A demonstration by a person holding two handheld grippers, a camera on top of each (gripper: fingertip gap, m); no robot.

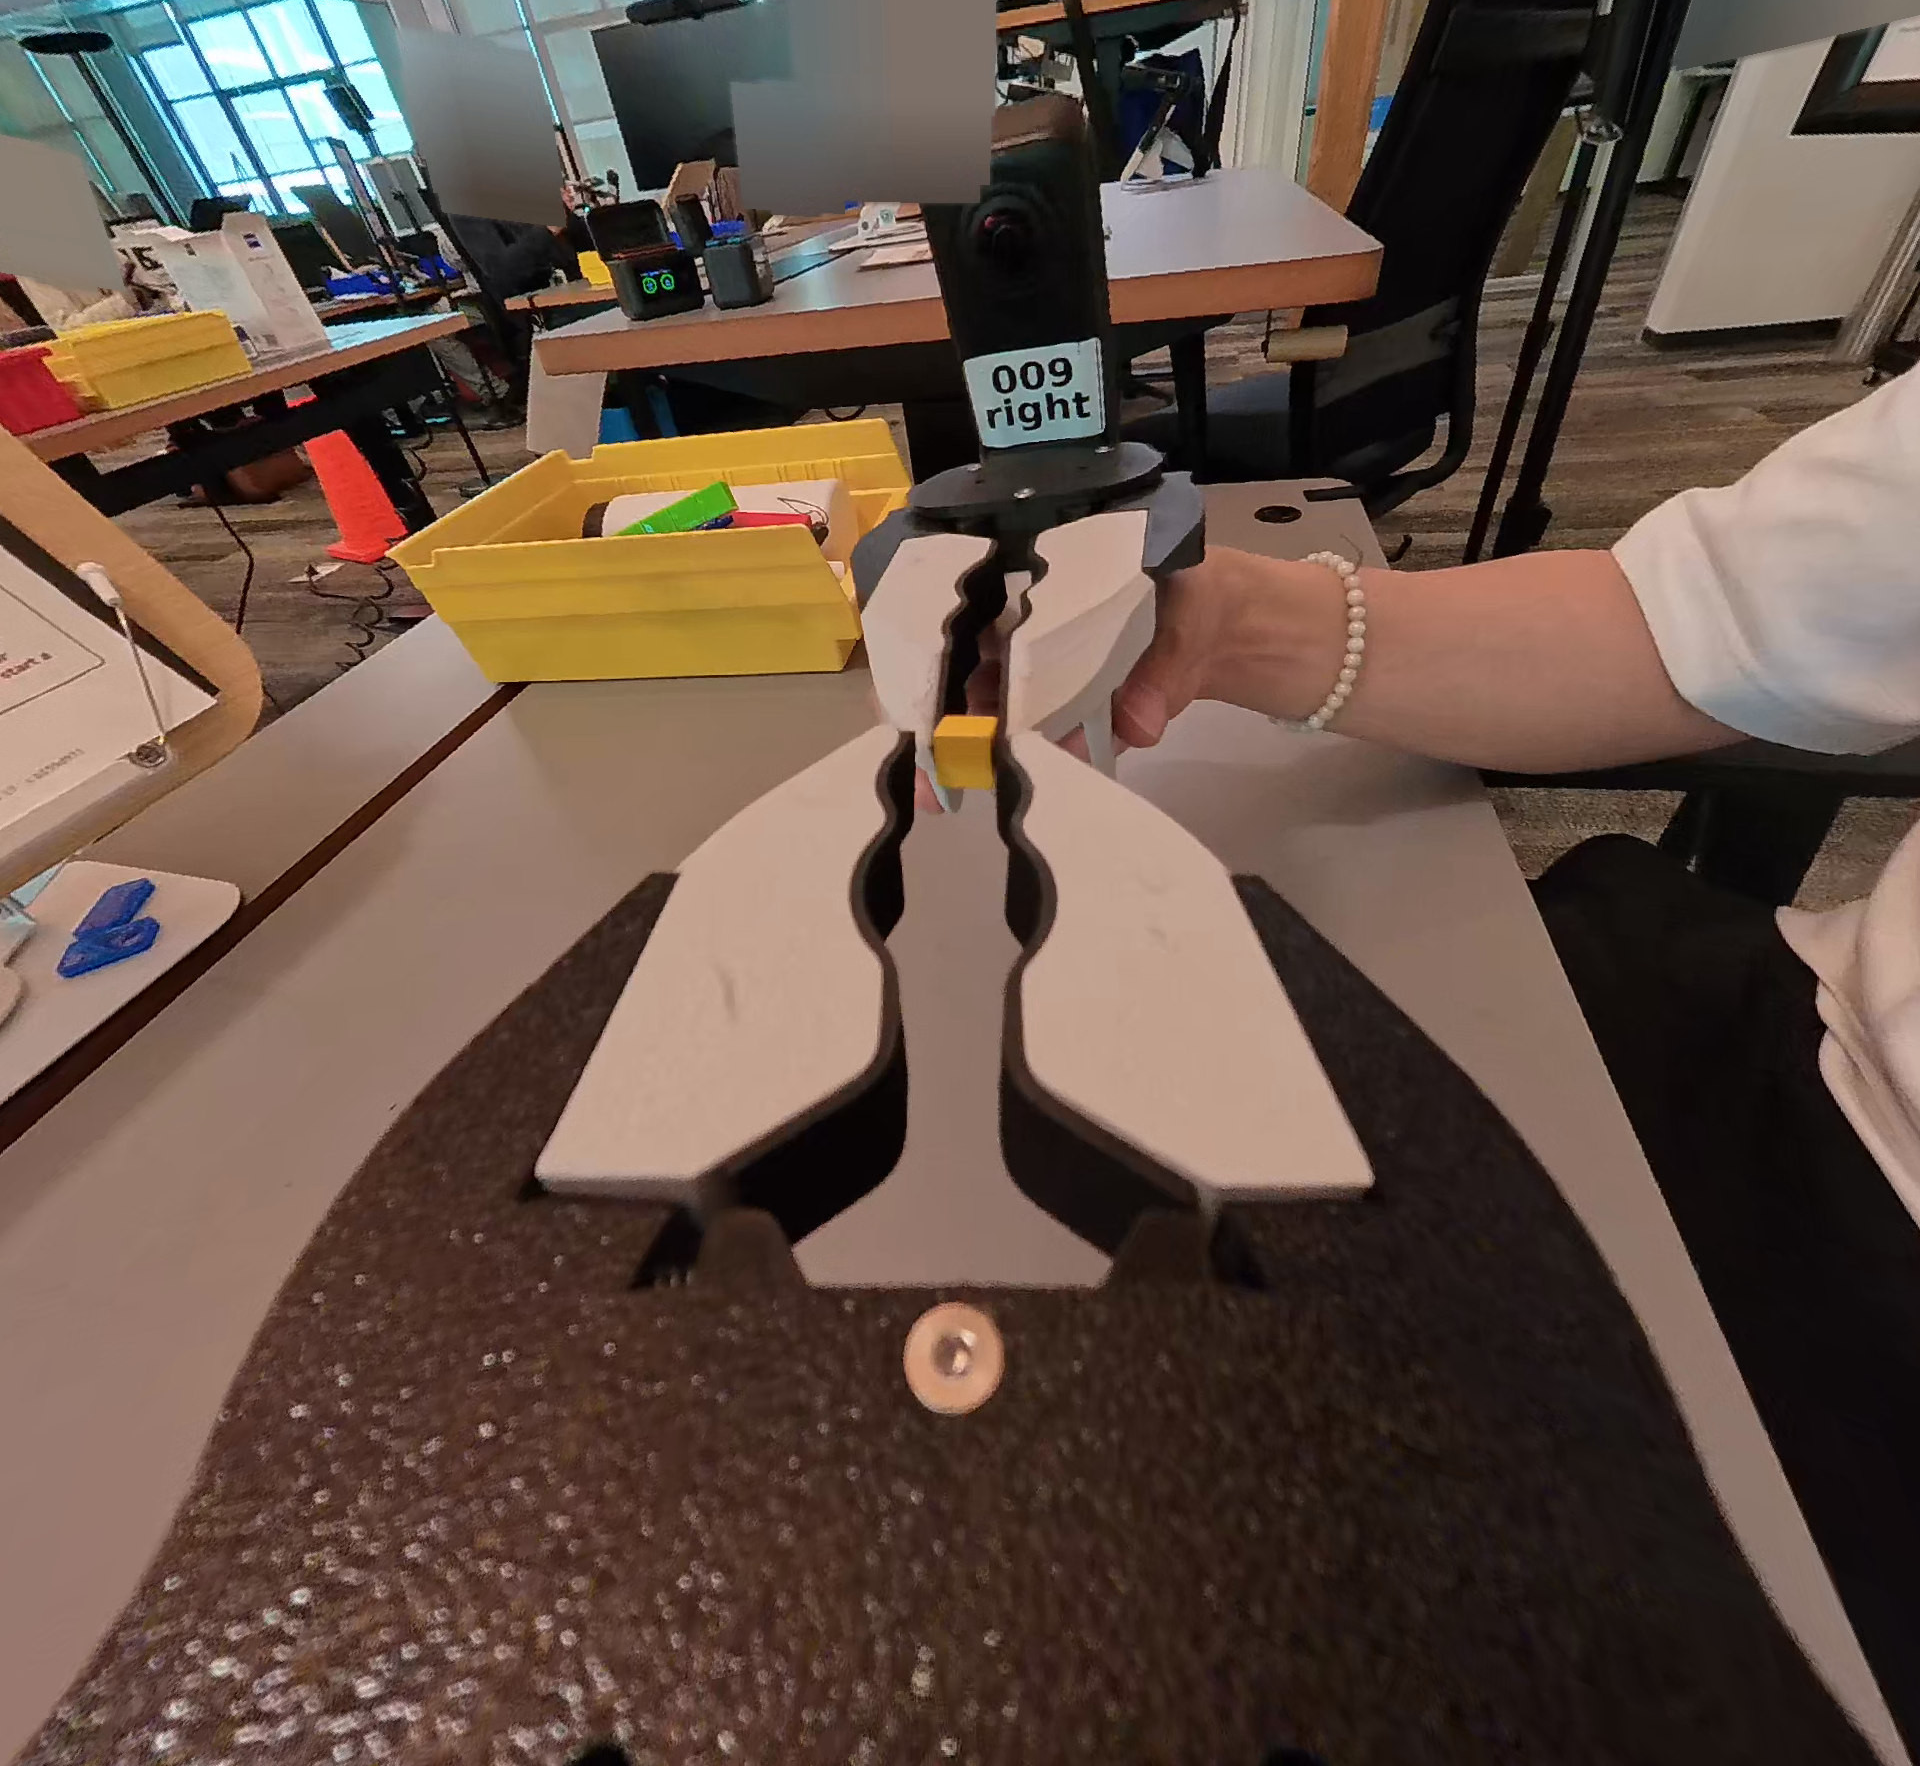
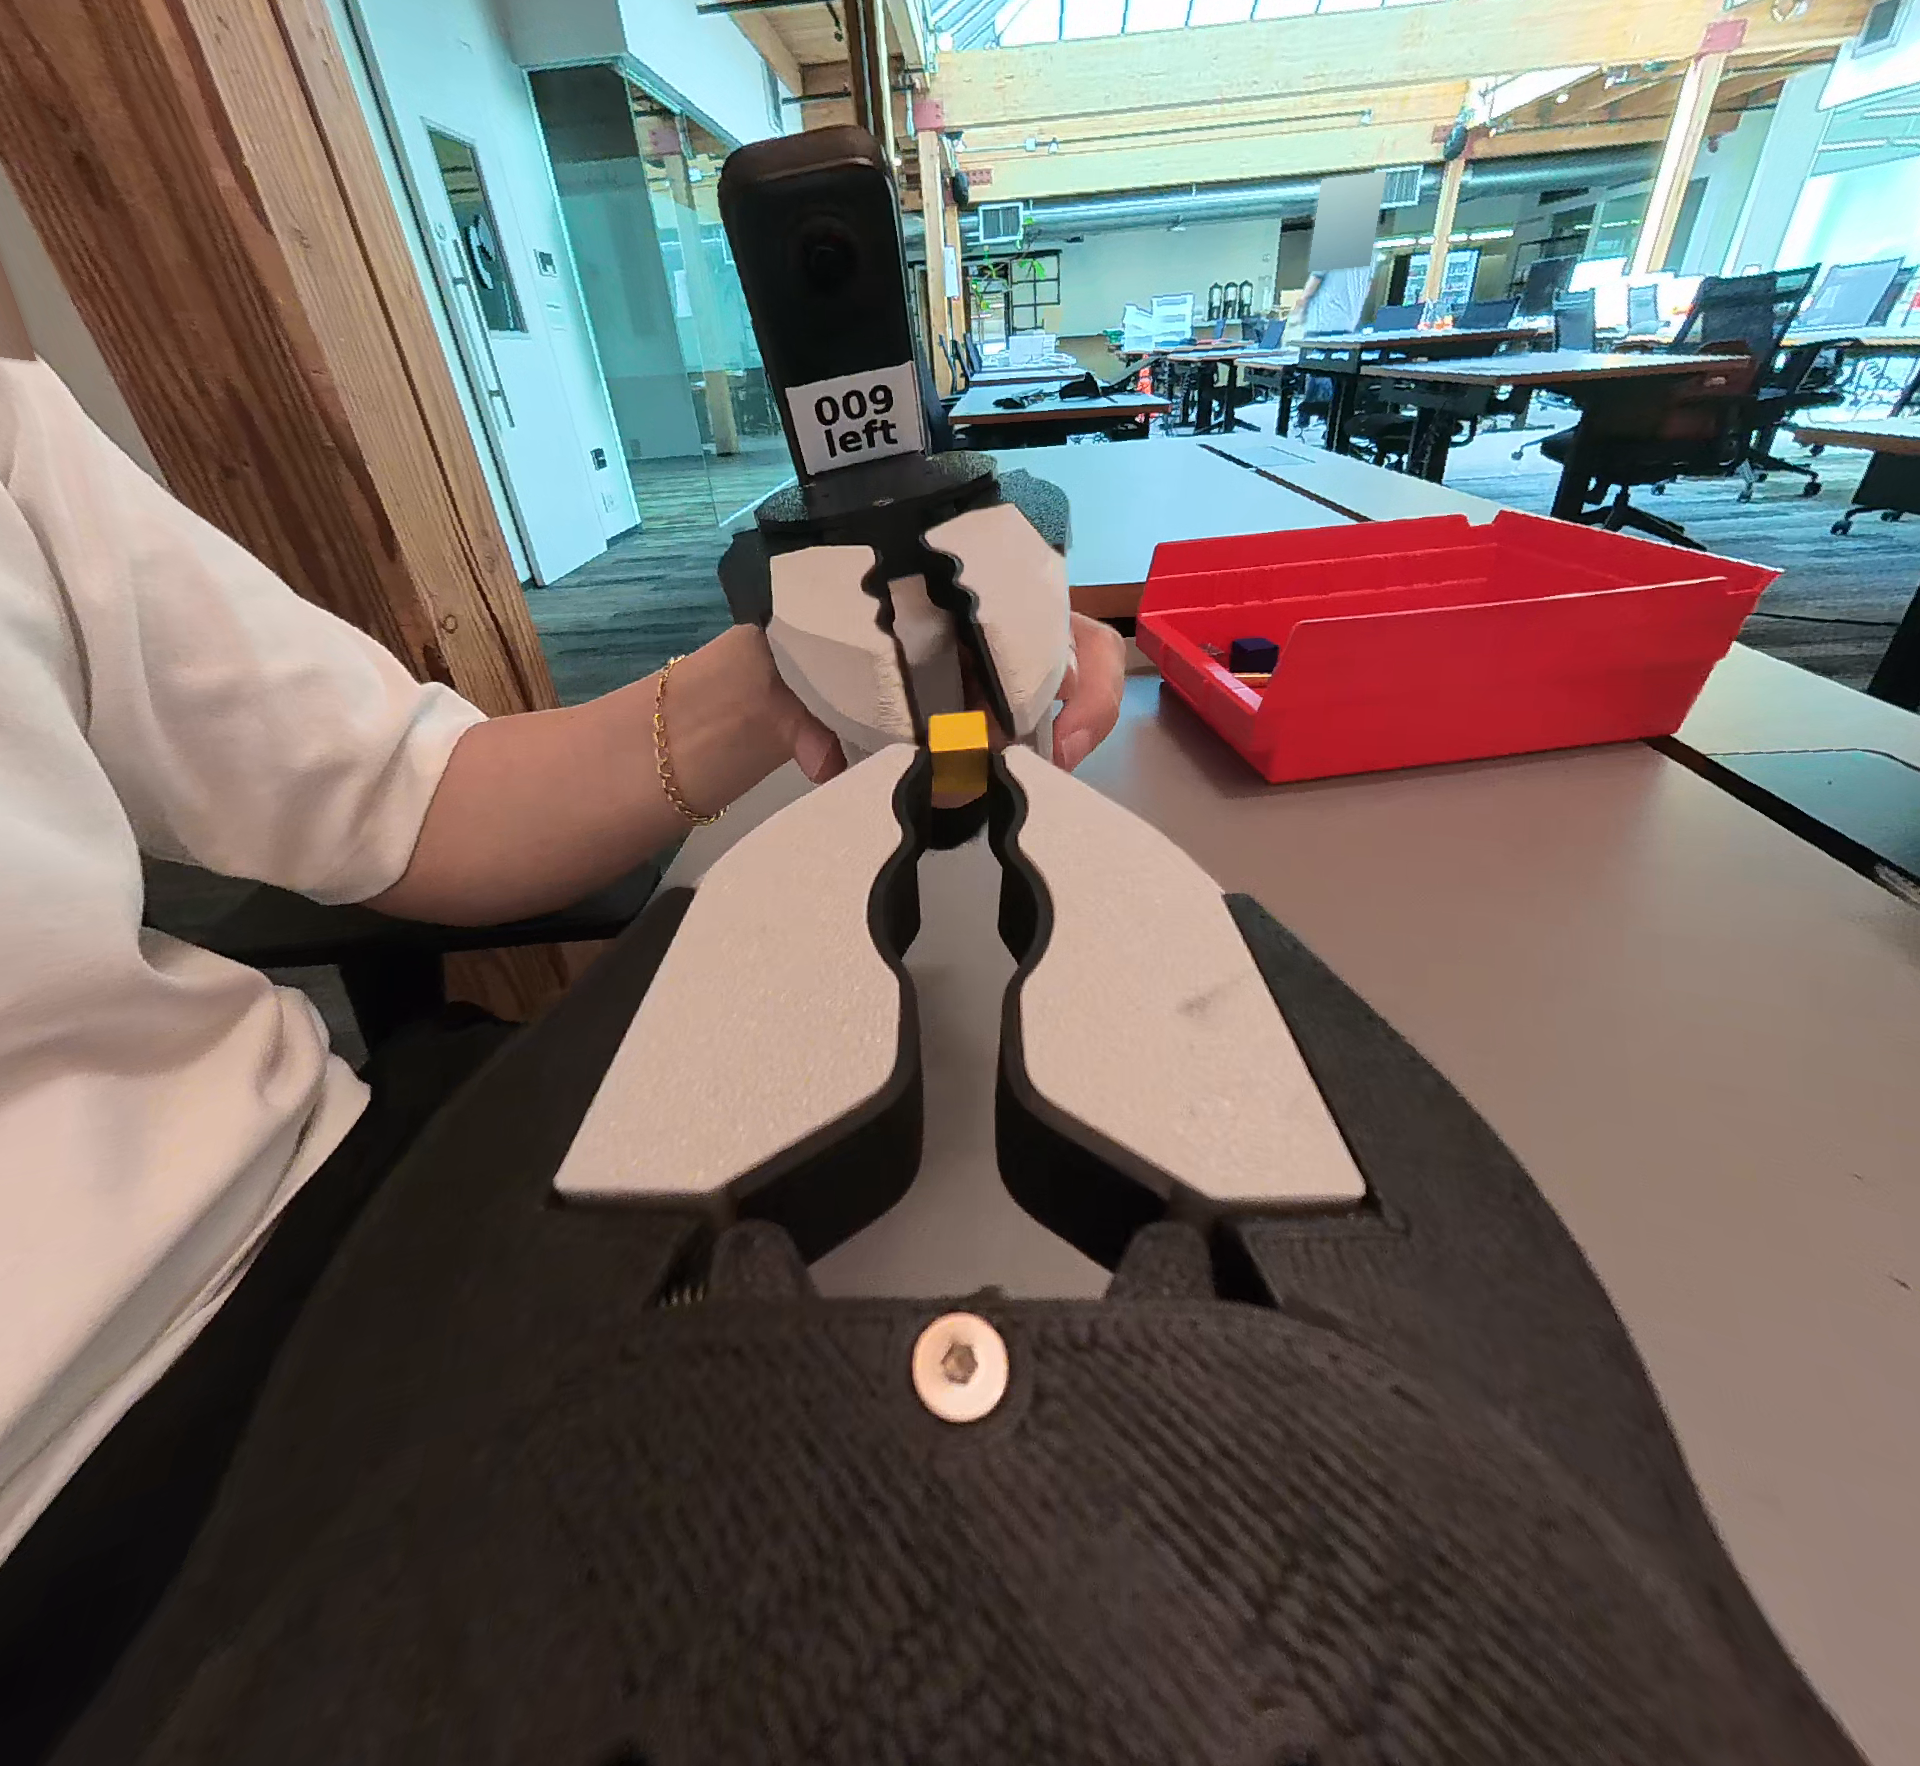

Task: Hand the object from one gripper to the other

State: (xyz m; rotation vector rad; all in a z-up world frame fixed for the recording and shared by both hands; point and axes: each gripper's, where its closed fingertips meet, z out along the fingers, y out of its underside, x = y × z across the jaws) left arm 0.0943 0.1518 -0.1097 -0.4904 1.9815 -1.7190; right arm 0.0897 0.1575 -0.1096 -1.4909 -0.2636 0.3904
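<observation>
A small yellow cube (image 1: 966, 752) hangs in the air above the grey table (image 1: 1299, 885), where my two grippers meet tip to tip. My right gripper (image 2: 958, 769) is shut on the cube (image 2: 956, 742). In the left wrist view one of its pale fingers (image 1: 932, 771) presses the cube's left side. My left gripper (image 1: 958, 762) is open a little wider than the cube, with its tips on either side of the cube and of that finger. In the right wrist view the left gripper (image 2: 951, 714) faces me just behind the cube. A hand holds each gripper.
A yellow bin (image 1: 623, 604) with several items stands at the table's far left. A red bin (image 2: 1455, 677) holding a dark purple cube (image 2: 1254, 651) stands on the right. Blue pieces (image 1: 109, 927) lie on a white board at the left edge. The person's sleeve and lap border the table.
</observation>
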